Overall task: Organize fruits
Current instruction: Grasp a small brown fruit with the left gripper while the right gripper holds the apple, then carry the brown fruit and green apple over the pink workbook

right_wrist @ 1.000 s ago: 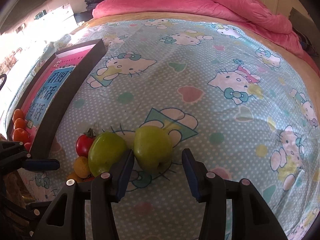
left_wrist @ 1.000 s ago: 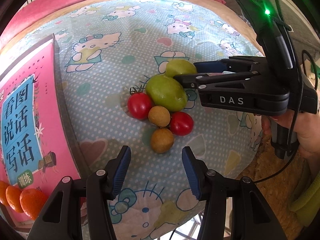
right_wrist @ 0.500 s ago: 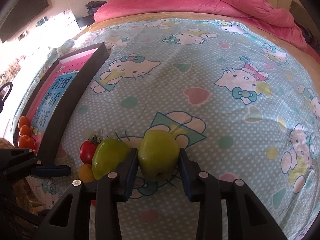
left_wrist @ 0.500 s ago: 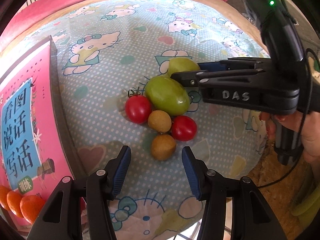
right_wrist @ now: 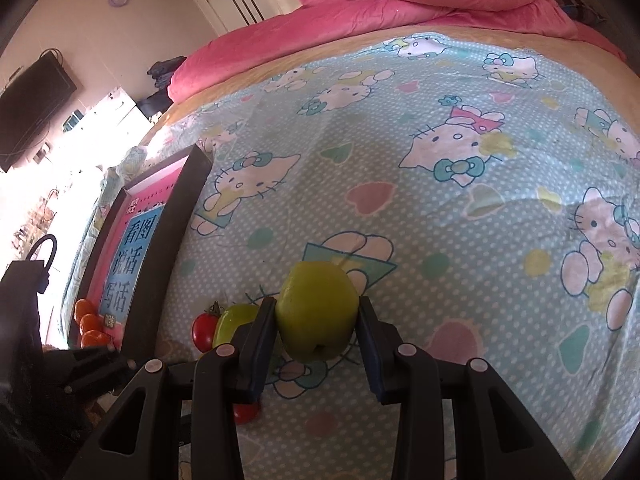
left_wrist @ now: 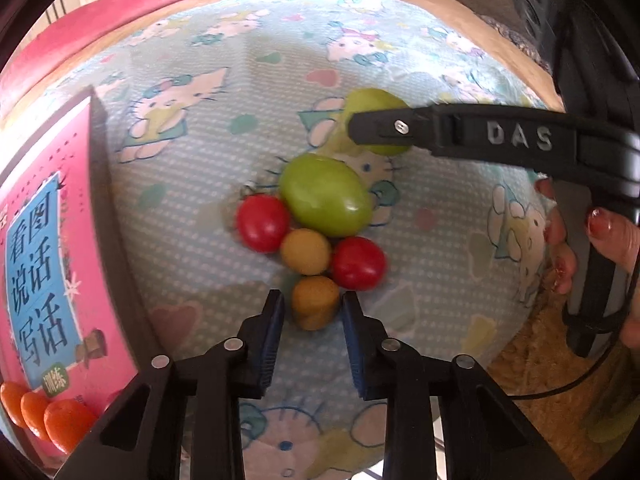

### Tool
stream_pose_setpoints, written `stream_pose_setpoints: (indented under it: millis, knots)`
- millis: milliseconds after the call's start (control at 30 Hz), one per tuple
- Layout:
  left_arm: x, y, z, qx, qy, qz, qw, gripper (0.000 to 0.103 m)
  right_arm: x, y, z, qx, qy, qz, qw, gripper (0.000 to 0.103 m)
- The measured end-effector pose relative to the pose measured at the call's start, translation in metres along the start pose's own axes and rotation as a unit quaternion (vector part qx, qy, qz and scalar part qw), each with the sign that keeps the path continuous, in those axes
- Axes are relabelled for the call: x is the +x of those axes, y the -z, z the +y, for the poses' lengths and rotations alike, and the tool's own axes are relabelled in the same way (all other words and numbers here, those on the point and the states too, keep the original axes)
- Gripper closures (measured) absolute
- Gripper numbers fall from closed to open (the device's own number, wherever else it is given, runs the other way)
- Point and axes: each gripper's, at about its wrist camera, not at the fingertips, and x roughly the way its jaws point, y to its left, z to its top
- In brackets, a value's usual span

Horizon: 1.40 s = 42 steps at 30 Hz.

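Observation:
On the cartoon-cat sheet lies a cluster of fruit: a big green fruit (left_wrist: 326, 196), two red tomatoes (left_wrist: 262, 222) (left_wrist: 358, 262) and two small brown round fruits. The nearer brown fruit (left_wrist: 315, 308) sits between the pads of my left gripper (left_wrist: 312, 314), whose jaws are closing and pressing on its sides. My right gripper (right_wrist: 316, 320) is shut on a green apple (right_wrist: 316, 312), held just above the sheet and apart from the cluster. In the left wrist view the same apple (left_wrist: 372, 100) shows behind the right gripper's black fingers (left_wrist: 384, 130).
A dark tray (left_wrist: 116, 220) at the left holds a pink book (left_wrist: 40, 240) and several oranges (left_wrist: 40, 412). A pink duvet (right_wrist: 400, 12) lies at the far end of the bed. The bed's edge and a tan rug (left_wrist: 560, 380) are at the right, with a hand there.
My left gripper moved forward to the nearest brown fruit and its jaws narrowed around it. My right gripper shut on the green apple, rolled, and drew it away from the big green fruit.

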Motion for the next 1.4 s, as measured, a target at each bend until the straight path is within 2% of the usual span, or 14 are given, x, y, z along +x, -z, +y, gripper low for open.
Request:
stream_pose_setpoints:
  millis: [100,300,433,500,733,933,1400]
  knots:
    - [0.007,-0.002,-0.007,0.012,-0.013,0.001,0.9998,0.074,0.001,0.0,-0.003,0.006,-0.001,0.0,1.0,0.064]
    - [0.008,-0.004,-0.002,-0.005,0.006,-0.003,1.0,0.077,-0.001,0.0,-0.004,0.008,0.002,-0.004,1.0,0.064]
    - [-0.002,0.003,0.008,-0.017,0.018,-0.021,0.9995,0.077,-0.004,0.0,-0.003,0.004,0.001,-0.011,1.0,0.064]
    - [-0.013,0.018,0.015,-0.023,0.023,-0.028,0.9991,0.077,-0.005,0.0,-0.002,0.002,0.0,-0.014,1.0,0.064]
    - [-0.019,0.026,0.04,-0.062,0.03,-0.03,0.9972,0.077,-0.005,0.0,0.0,-0.001,-0.003,-0.016,1.0,0.064]
    - [-0.041,0.03,0.045,-0.079,0.039,-0.05,0.9949,0.077,-0.012,-0.001,0.004,-0.006,-0.012,-0.031,0.999,0.064]
    - [-0.062,0.033,0.061,-0.105,0.028,-0.07,0.9916,0.077,-0.026,0.005,0.044,-0.072,-0.047,-0.062,0.994,0.064]
